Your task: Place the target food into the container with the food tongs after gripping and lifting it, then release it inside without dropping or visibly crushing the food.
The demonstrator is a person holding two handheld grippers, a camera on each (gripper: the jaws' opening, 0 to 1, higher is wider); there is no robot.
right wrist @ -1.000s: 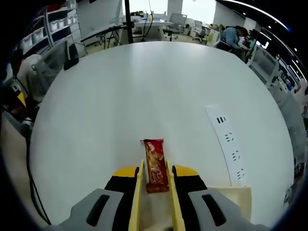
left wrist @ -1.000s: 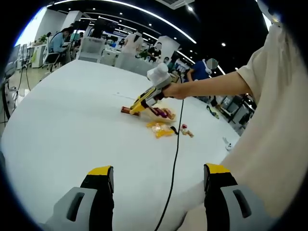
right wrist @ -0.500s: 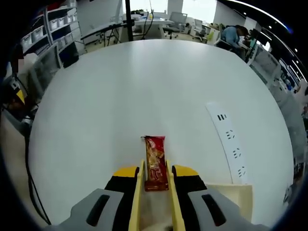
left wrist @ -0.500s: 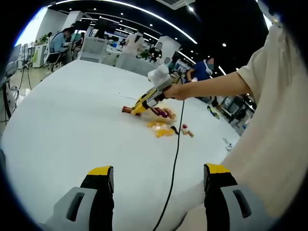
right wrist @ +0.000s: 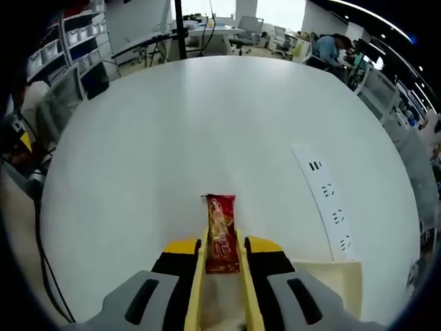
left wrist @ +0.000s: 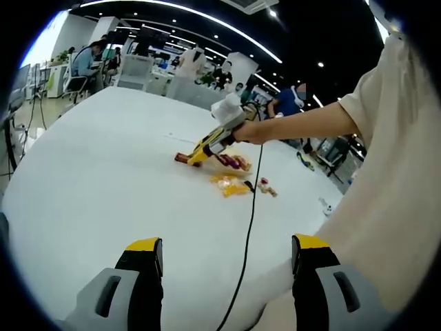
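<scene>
Nothing has shifted: my right gripper [right wrist: 222,249] stays clenched on the snack packet [right wrist: 221,224] at lower centre, ready for carrying; left gripper [left wrist: 226,256] gapes idle.

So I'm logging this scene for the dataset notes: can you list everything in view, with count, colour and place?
Table: one, white, round, under everything.
Snack packet: one, red, between the right gripper's tong blades, lying along them.
Tongs: one pair, yellow, clamped in the right gripper.
Loose snacks: a small pile, yellow, purple and red, on the table past the right gripper in the left gripper view.
Power strip: one, white, right part of the table.
Container: one, cream, lower right corner of the right gripper view.
Cable: one, black, trailing across the table.
Right gripper: closed on the tongs.
Left gripper: jaws apart, empty.
Sleeve: beige.
</scene>
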